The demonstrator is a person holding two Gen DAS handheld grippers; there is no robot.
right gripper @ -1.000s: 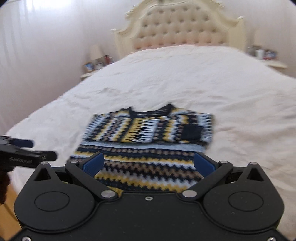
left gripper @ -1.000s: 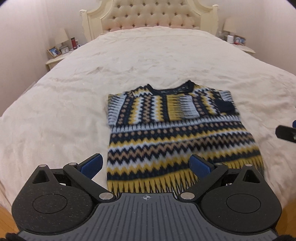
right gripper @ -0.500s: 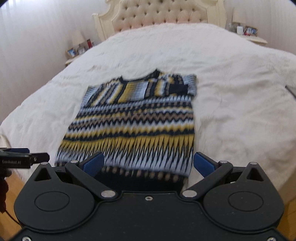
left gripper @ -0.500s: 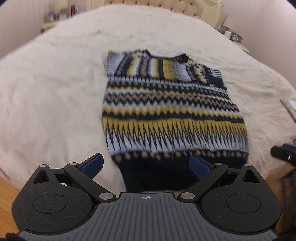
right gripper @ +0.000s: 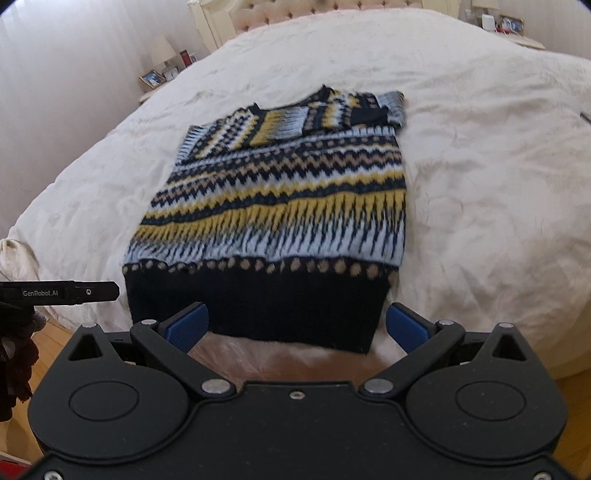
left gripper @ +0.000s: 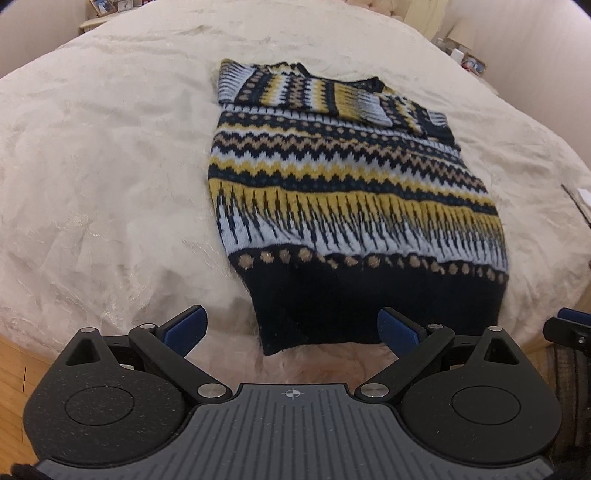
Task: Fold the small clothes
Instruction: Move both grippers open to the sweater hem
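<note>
A patterned knit sweater (left gripper: pixel 343 192) in navy, yellow, tan and pale blue lies flat on the cream bed (left gripper: pixel 92 166), sleeves folded across its chest, dark ribbed hem toward me. My left gripper (left gripper: pixel 291 326) is open just short of the hem's left corner, nothing between its blue pads. In the right wrist view the same sweater (right gripper: pixel 280 206) fills the middle. The right gripper (right gripper: pixel 297 325) is open, its pads (right gripper: pixel 186 326) flanking the navy hem near the bed's foot edge. The left gripper's finger (right gripper: pixel 74 292) shows at the left there.
A tufted headboard (right gripper: pixel 314 5) stands at the far end of the bed. Nightstands with picture frames and small items sit on both sides (right gripper: pixel 162 74) (right gripper: pixel 506 26). Wooden floor (left gripper: pixel 14 369) runs below the bed's foot edge.
Both grippers have dropped and moved in toward the sweater's hem, which now sits right before the open fingers. The sweater itself has not moved.
</note>
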